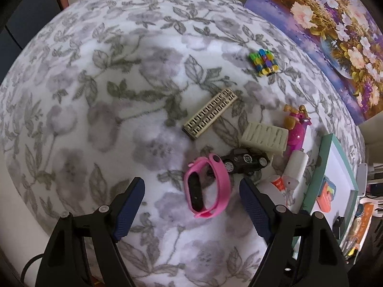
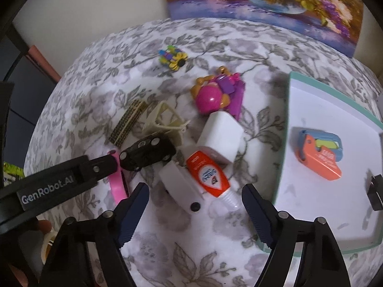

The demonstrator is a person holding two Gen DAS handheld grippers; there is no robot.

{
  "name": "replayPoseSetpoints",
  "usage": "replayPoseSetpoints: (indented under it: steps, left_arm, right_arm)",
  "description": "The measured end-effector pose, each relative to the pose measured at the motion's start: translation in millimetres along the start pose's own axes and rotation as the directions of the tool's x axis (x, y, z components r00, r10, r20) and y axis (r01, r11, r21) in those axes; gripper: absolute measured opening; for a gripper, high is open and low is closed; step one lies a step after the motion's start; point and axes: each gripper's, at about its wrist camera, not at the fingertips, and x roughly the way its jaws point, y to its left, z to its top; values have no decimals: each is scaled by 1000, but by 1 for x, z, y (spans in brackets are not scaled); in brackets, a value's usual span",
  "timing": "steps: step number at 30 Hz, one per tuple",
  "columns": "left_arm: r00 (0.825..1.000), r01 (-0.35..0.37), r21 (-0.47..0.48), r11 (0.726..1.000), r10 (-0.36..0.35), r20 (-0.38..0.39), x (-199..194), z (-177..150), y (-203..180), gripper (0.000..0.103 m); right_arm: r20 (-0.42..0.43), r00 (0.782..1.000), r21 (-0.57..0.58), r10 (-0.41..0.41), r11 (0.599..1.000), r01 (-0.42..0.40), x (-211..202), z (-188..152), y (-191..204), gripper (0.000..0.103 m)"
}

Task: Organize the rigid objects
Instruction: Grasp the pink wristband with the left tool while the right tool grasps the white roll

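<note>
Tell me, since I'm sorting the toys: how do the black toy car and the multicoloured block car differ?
The black toy car is one dark glossy body; the block car is built of green, blue and yellow pieces. The black car lies crowded against the pink wristband; the block car sits alone, farther back. Both rest on the floral cover, outside the tray.

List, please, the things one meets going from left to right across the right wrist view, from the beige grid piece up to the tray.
beige grid piece → black toy car → orange glue tube → tray → orange and blue tool lying in it.
</note>
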Motion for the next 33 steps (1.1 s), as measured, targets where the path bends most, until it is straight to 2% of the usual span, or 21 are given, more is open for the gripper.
replayPoseSetpoints:
  steps: [5,7,11,14,21,25,33]
  left_arm:
    - [999,9,-5,1000,-9,-36,14,-1,-2,82]
    - [999,6,-4,1000,-6,-46,18,-2,-3,82]
    - [996,27,-25,999,-29,-81,35,0,-6,82]
    - [994,17,-34,999,-20,-105,47,-1,-5,80]
    - [996,-33,5,999,33,-87,48,-1,-14,59]
    - [996,-34,25,999,36,-85,45,-6,-18,42]
    - [996,-28,27,999,30,-82,44,-8,-24,41]
  right_arm:
    - [-13,1000,-17,2,1000,-2,9,-2,6,73]
    - [-15,1000,-14,5,1000,-6,12,-2,6,66]
    - [-6,1000,-19,3,1000,-3,13,-2,7,60]
    - [-7,1000,-14,23,1000,-23,14,-2,6,51]
    - [-13,999,5,37,999,-37,17,-2,3,35]
    - [-15,999,22,47,999,-47,17,-2,0,33]
    - [-21,998,47,65,997,-64,17,-2,-6,29]
